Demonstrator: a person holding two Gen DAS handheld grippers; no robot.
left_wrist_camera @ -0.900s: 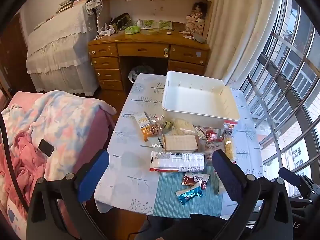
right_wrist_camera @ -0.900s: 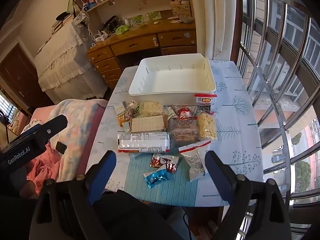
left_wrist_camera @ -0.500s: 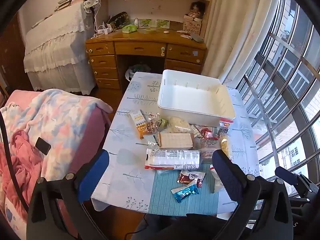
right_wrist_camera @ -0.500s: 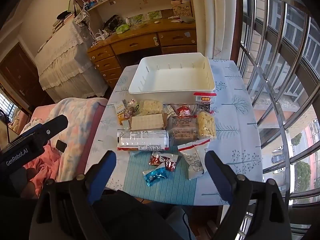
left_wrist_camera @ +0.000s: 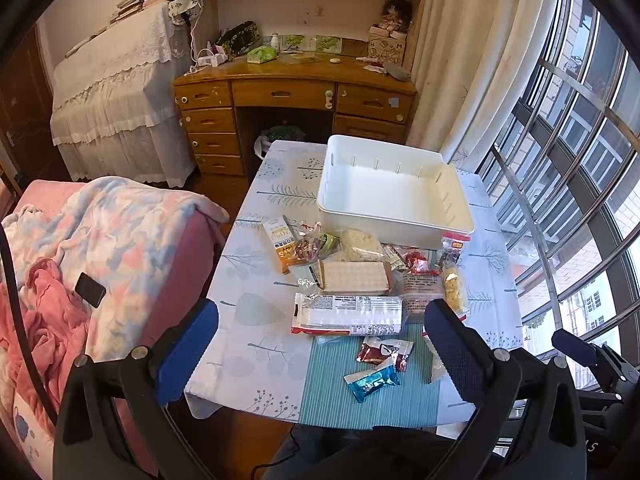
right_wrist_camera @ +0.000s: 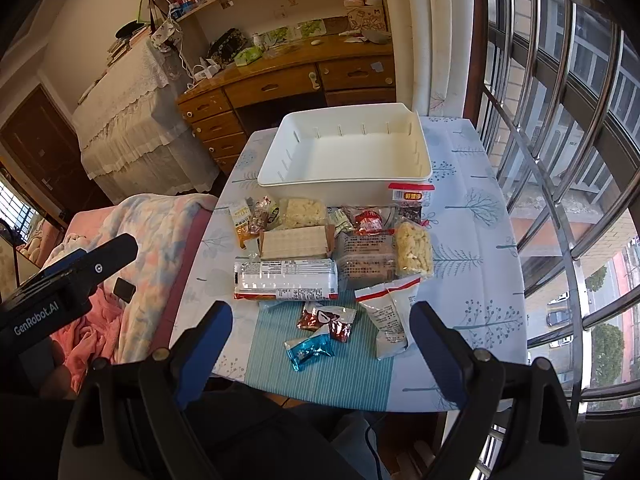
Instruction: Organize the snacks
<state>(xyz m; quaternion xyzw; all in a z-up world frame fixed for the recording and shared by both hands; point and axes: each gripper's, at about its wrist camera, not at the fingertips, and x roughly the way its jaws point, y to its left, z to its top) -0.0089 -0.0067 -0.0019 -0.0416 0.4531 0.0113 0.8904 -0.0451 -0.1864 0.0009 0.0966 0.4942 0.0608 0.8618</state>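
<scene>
A white bin (left_wrist_camera: 394, 224) (right_wrist_camera: 344, 188) stands empty at the far end of a small table (left_wrist_camera: 260, 312) (right_wrist_camera: 476, 240). In front of it lie several snack packets: a long white cracker pack (left_wrist_camera: 348, 314) (right_wrist_camera: 286, 280), a beige wafer box (left_wrist_camera: 354, 276) (right_wrist_camera: 294, 242), a blue wrapper (left_wrist_camera: 372, 378) (right_wrist_camera: 310, 352), a red-and-white wrapper (left_wrist_camera: 384, 350) (right_wrist_camera: 326, 320) and a white pouch (right_wrist_camera: 388, 312). My left gripper (left_wrist_camera: 322, 350) hangs open above the near edge, holding nothing. My right gripper (right_wrist_camera: 322, 344) is open too, high over the near packets.
A sofa with a pink and blue blanket (left_wrist_camera: 100, 248) and a dark phone (left_wrist_camera: 90, 290) sits left of the table. A wooden desk (left_wrist_camera: 296, 96) and shelves stand behind. Curved window bars (right_wrist_camera: 560, 160) run along the right.
Both grippers have drifted slightly, so the table and bin sit a little differently in view. Nothing on the table has moved, and both grippers stay open.
</scene>
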